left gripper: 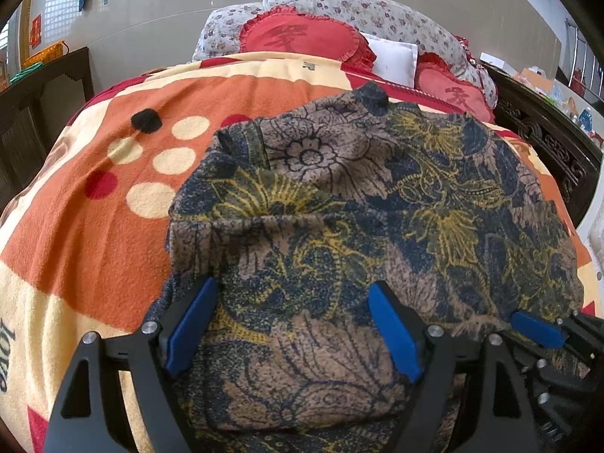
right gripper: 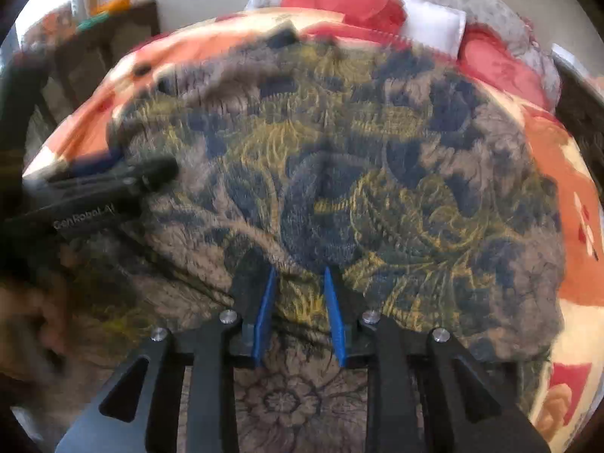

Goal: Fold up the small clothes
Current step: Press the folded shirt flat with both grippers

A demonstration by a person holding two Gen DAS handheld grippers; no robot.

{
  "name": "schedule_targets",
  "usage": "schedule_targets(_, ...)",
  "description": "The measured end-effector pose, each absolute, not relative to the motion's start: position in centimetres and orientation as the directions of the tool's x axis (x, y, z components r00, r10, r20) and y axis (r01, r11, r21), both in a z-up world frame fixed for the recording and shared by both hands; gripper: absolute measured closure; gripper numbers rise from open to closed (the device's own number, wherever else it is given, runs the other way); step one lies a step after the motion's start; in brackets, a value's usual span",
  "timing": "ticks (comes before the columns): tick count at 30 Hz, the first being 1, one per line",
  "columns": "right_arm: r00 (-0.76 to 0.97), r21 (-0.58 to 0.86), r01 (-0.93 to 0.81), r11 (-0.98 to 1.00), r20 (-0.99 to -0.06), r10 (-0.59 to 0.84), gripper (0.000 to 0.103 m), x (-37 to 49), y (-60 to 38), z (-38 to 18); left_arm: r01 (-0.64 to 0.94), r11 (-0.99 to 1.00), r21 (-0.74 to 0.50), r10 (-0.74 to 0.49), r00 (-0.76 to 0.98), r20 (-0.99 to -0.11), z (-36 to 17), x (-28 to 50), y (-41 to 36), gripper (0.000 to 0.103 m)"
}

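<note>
left gripper [left gripper: 292, 298]: jaws spread wide, nothing pinched. My blue pads [left gripper: 192, 324] hang just over the near part of the fabric, and I can't say for sure they aren't brushing it.

right gripper [right gripper: 300, 283]: jaws at a narrow gap, and no cloth is caught between the blue pads as far as I can tell. That view is pretty smeared, so take it loosely. In the left wrist view, one of its blue pads pokes in at the lower right, sitting at the garment's near right edge.

garment [left gripper: 358, 196]: floral knit thing in navy, tan and mustard yellow, spread over the bed right in front of both my grippers. It's rumpled, with a fold ridge running across the left part and a bunched corner up at the far end. It fills most of both views.

blanket [left gripper: 94, 226]: fleece, orange and cream blocks with cream and red dots. The garment lies on top of it, toward the right side. There's some black lettering on the near left edge.

black blob [left gripper: 146, 120]: small dark bit on the blanket, off to the left of the garment and not touching it.

pillows: two red heart-shaped cushions [left gripper: 302, 36] with a white pillow [left gripper: 392, 58] between them, at the head of the bed past the garment.

floral bedding [left gripper: 377, 11]: rolled up behind the cushions against the wall.

person's hand [right gripper: 34, 313]: blurry, at the left edge of the right wrist view, behind the left gripper's body.
</note>
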State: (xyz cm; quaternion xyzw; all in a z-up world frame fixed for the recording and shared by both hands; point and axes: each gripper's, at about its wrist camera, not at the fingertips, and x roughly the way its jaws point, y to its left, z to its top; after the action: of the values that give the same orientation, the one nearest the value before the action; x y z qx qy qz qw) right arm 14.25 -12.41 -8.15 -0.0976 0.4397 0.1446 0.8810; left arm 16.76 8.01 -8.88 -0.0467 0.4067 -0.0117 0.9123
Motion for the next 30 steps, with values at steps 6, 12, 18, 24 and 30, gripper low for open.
schedule_targets(6, 0.578, 0.017, -0.288, 0.958, -0.794, 0.188, 0.063, 14.8, -15.3, -4.5, -0.017, 0.995, -0.096, -0.06, 0.669, -0.741, -8.9, 16.8, 8.0, 0.017)
schedule_targets(12, 0.564, 0.124, -0.129, 0.984, -0.807, 0.175, 0.062, 14.3, -22.6, -8.1, -0.015, 0.996, -0.09, -0.057, 0.668, -0.742, -8.9, 16.8, 7.9, 0.017)
schedule_targets(18, 0.511, 0.129, -0.121, 0.984, -0.842, 0.174, 0.061, 14.5, -23.4, -5.7, -0.011, 1.0, 0.021, 0.023, 0.646, -0.763, -9.1, 17.0, 6.2, 0.011)
schedule_targets(24, 0.432, 0.069, -0.114, 0.991, -0.895, 0.112, 0.057, 13.8, -23.9, -5.3, 0.028, 0.997, 0.07, 0.043, 0.556, -0.83, -7.0, 17.5, 5.9, 0.012)
schedule_targets(30, 0.546, 0.117, -0.187, 0.975, -0.813, 0.202, 0.057, 7.4, -25.9, 0.7, 0.096, 0.994, -0.05, -0.097, 0.589, -0.802, -4.2, 11.2, 9.0, 0.009)
